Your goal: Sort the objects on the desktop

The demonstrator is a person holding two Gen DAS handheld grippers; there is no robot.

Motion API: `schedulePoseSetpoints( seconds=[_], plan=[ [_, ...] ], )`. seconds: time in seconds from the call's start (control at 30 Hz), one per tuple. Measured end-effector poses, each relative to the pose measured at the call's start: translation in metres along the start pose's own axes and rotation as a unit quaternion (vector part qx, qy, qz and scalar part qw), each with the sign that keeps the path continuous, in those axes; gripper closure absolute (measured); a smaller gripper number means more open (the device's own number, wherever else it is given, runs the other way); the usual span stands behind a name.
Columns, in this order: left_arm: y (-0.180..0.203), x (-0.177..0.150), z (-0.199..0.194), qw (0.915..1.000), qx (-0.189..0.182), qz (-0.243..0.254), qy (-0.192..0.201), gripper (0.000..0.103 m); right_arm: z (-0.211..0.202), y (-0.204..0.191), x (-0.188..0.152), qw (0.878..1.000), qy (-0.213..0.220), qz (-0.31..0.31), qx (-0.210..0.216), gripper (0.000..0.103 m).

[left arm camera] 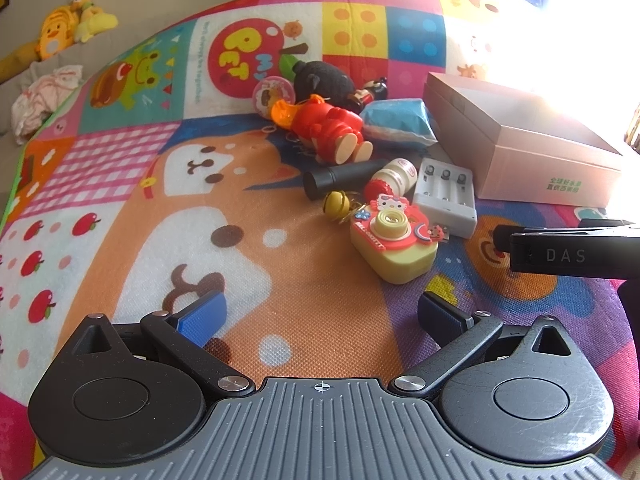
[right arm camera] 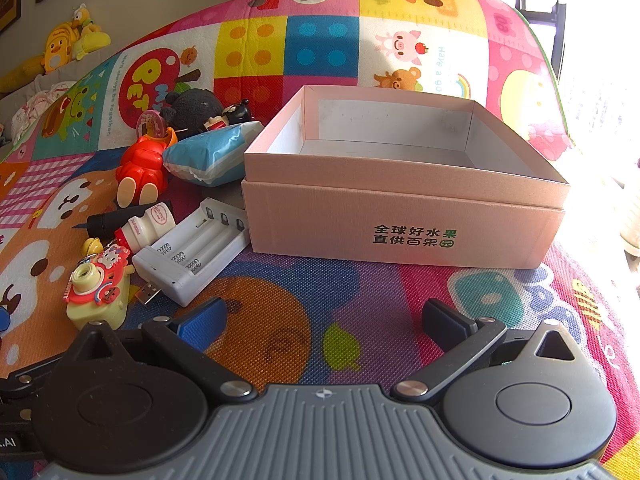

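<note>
A pile of small objects lies on a colourful play mat: a yellow toy camera, a white battery charger, a small white bottle, a black cylinder, a red figure, a blue packet and a black plush. An empty pink cardboard box stands to their right. My left gripper hovers open short of the camera. My right gripper is open in front of the box, nothing between its fingers.
The other gripper's black body juts in at the right of the left wrist view. Yellow plush toys and crumpled cloth lie beyond the mat's far left edge. Bright window light floods the right side.
</note>
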State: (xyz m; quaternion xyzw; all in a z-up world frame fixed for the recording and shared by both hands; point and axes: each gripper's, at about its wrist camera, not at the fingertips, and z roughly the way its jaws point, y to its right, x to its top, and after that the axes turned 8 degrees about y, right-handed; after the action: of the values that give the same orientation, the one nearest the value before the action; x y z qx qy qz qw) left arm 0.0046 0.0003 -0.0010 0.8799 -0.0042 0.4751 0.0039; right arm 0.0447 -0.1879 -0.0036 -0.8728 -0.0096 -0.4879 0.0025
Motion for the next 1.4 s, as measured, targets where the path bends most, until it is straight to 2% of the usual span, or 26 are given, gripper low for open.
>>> schedulePoseSetpoints(
  seconds=[0.23, 0.67, 0.77, 0.9, 1.07, 1.3, 1.4],
  plan=[
    [-0.003, -0.003, -0.001, 0.9999, -0.014, 0.001, -0.003, 0.0, 0.0, -0.001, 0.0, 1.0, 0.0, 0.0, 0.0, 0.0],
    [-0.002, -0.003, -0.002, 0.9999, -0.013, 0.001, -0.001, 0.0, -0.002, 0.001, -0.001, 1.0, -0.002, 0.005, 0.008, 0.0],
    [-0.002, -0.003, -0.002, 0.9999, -0.013, 0.001, -0.001, 0.0, -0.005, 0.003, -0.002, 1.0, -0.013, -0.004, 0.022, 0.0],
    [-0.003, -0.002, -0.003, 0.9999, -0.013, 0.001, -0.002, 0.0, -0.017, 0.009, -0.001, 0.997, -0.05, -0.027, 0.051, 0.0],
    [-0.003, -0.002, -0.003, 0.9999, -0.013, 0.001, -0.001, 0.0, -0.036, 0.013, -0.014, 0.996, -0.048, -0.044, 0.062, 0.0],
    [-0.003, -0.002, -0.004, 0.9999, -0.014, 0.0, -0.001, 0.0, -0.032, 0.006, -0.01, 0.996, -0.047, -0.052, 0.054, 0.0],
    [-0.003, -0.002, -0.004, 0.9999, -0.014, 0.001, -0.001, 0.0, -0.023, 0.005, -0.001, 0.995, -0.059, -0.041, 0.065, 0.0]
  ],
)
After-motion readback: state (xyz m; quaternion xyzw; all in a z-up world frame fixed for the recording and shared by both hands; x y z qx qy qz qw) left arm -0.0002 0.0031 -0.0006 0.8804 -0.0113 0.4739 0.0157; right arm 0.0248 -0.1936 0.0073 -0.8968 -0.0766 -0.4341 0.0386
